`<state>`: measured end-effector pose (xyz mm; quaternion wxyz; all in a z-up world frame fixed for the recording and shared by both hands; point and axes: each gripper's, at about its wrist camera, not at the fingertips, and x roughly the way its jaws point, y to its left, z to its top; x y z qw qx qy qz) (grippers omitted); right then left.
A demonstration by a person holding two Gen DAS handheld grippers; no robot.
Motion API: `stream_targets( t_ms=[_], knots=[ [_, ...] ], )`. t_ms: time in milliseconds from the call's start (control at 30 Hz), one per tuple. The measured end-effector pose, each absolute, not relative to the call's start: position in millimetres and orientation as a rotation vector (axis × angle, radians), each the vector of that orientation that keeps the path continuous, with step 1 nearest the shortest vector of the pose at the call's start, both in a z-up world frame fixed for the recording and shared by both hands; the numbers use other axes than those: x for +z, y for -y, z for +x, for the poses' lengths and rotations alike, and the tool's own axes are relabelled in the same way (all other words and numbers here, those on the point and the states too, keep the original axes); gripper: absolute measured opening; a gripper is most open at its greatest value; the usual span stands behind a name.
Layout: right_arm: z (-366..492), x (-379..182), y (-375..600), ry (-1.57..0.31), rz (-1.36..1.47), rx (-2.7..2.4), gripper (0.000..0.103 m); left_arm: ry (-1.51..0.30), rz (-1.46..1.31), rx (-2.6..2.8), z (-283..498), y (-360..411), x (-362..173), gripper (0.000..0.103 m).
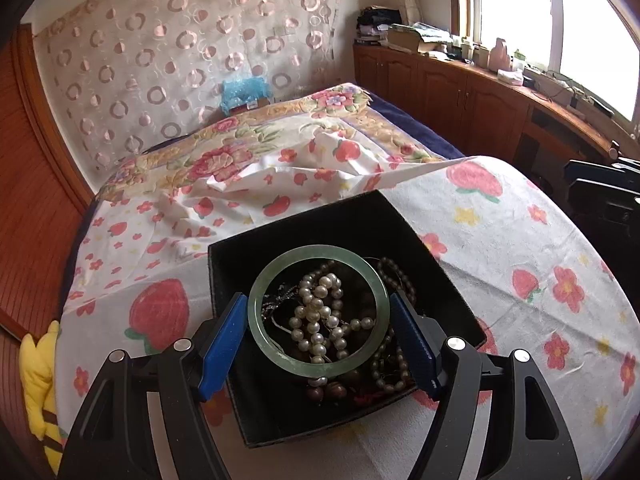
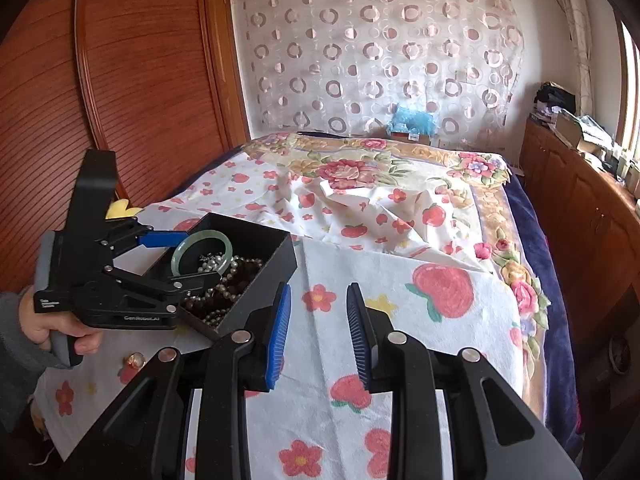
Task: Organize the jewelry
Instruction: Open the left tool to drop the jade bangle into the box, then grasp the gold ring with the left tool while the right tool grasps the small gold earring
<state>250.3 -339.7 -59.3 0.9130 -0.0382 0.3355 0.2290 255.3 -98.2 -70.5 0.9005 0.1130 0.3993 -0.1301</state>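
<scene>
A pale green jade bangle [image 1: 318,309] is held between the blue pads of my left gripper [image 1: 318,312], just above an open black box [image 1: 344,216] on the bed. The box holds a white pearl string [image 1: 320,312] and dark bead strands [image 1: 394,276]. In the right wrist view the left gripper [image 2: 200,258] grips the bangle [image 2: 202,254] over the box [image 2: 268,276]. My right gripper [image 2: 318,316] is open and empty, to the right of the box above the strawberry cloth [image 2: 400,320]. A small ring [image 2: 135,359] lies on the cloth near the box.
The bed carries a rumpled strawberry sheet [image 1: 320,168] and a floral blanket [image 2: 360,164]. A wooden wardrobe [image 2: 140,60] stands left, a cluttered wooden cabinet [image 1: 460,88] right. A blue bag [image 1: 244,94] sits at the bedhead. A yellow plush [image 1: 40,380] lies at the left bed edge.
</scene>
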Motion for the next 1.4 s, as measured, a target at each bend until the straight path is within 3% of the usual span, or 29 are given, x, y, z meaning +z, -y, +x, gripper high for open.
stream_targets(
  t_ms=[100,233,800,1400],
  knots=[
    [247.5,-58.9,344.4,-0.676,-0.061,0.476,0.031,-0.819,0.255,-0.277,252.4,102.4,-70.8,0.07],
    [243.0,-57.3,342.3,-0.661,-0.061,0.48,0.031,-0.786,0.248,-0.286,245.2,102.5,-64.7,0.083],
    [192.7,-67.6,311.7,-0.638,-0.045,0.562,0.031,-0.73,0.213,-0.284,153.8,59.1,-55.9,0.083],
    [163.0,-135.1,215.7,-0.844,-0.221,0.761,0.031,-0.858,0.154,-0.263,106.0,4.1,-97.0,0.083]
  ],
)
